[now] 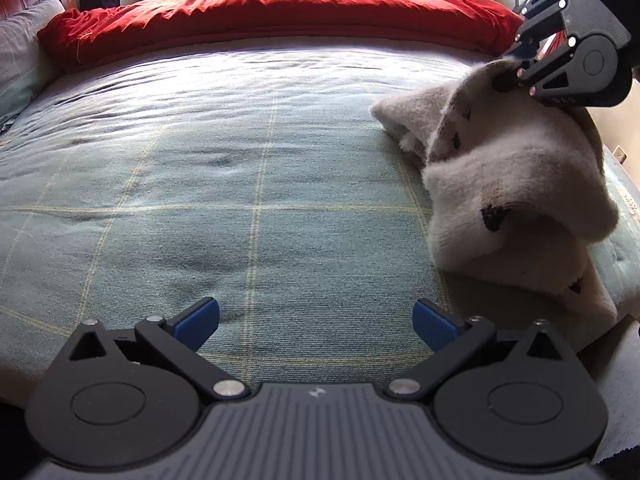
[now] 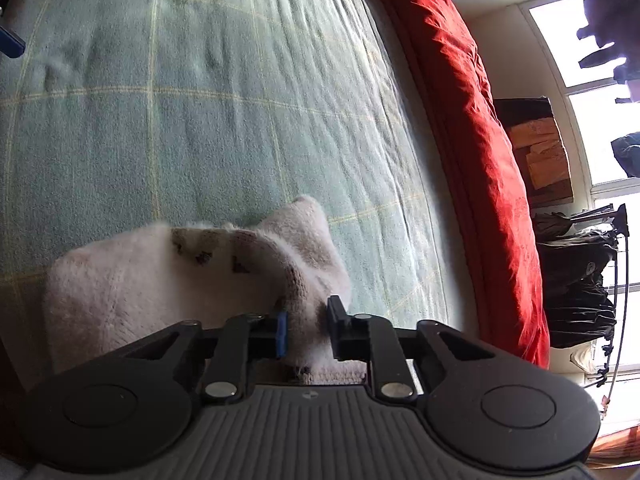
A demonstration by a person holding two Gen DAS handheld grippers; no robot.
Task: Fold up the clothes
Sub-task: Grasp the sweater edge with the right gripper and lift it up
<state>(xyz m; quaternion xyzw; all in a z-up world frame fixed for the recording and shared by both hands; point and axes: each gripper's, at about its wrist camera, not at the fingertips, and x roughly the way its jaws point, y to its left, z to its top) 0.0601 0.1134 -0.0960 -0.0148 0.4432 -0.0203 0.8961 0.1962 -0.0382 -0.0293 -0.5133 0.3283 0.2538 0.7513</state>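
Observation:
A fluffy white garment [image 1: 516, 192] with small dark markings lies bunched at the right side of the bed. My right gripper [image 1: 514, 62] is shut on its upper edge and holds that edge lifted off the bed. In the right wrist view the white garment [image 2: 132, 280] passes between the blue pads of my right gripper [image 2: 307, 334] and droops to the left. My left gripper [image 1: 316, 324] hovers open over the bedspread near the bed's front edge, left of the garment, with nothing between its fingers. A blue fingertip [image 2: 12, 42] of it shows at the far left.
The bed is covered by a grey-green checked bedspread [image 1: 224, 184]. A red duvet [image 1: 280, 12] is rolled along the far side. A grey pillow [image 1: 20, 60] lies at the left. Dark bags [image 2: 576, 280] and a window [image 2: 600, 80] stand beyond the bed.

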